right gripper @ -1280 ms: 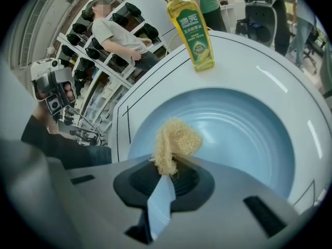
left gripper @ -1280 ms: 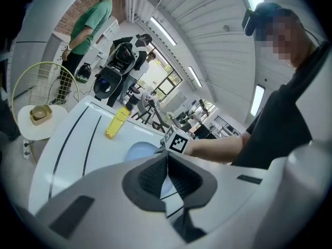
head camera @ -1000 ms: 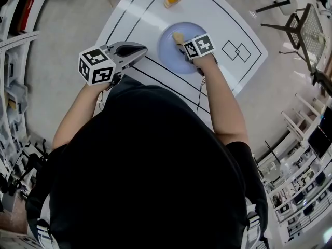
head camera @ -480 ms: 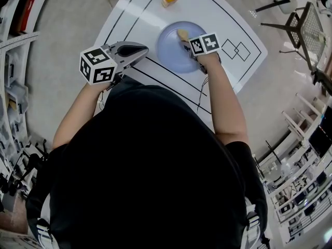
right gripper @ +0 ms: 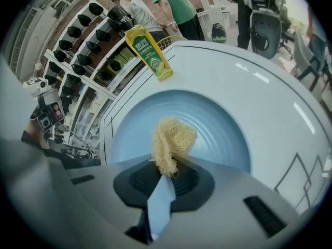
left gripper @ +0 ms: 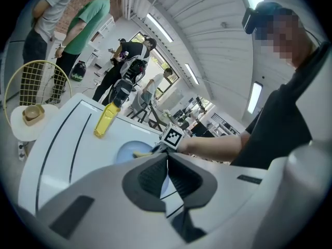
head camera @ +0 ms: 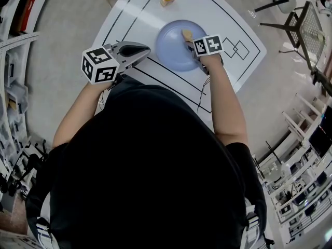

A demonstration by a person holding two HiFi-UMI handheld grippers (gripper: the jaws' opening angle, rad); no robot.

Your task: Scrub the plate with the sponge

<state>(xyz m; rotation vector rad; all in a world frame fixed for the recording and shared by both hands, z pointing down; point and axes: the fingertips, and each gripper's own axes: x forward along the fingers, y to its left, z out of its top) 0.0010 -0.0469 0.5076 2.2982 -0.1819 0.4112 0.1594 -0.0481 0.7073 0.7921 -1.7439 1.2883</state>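
The jaws of the right gripper (right gripper: 166, 173) are clamped on the near end of a pale yellow, fibrous scrubbing sponge (right gripper: 174, 138). The free end of the sponge projects past the jaw tips. This hold appears intended to let the fibres, not the jaws, meet the dish. The sponge lies over the inner well of a round, light blue plate (right gripper: 223, 126), toward its right side, and appears to touch it. The plate sits near the middle of the white table with black marking lines (right gripper: 275, 82) and holds nothing but the sponge. No foam or water is visible on it.

The jaws of the left gripper (left gripper: 167, 161) are pressed together with nothing between them. This gripper hangs over the near edge of the table, apart from the plate, and does not brace it.

A capped yellow liquid bottle (right gripper: 149, 52) stands upright near the far edge, clear of the scrubbing area.
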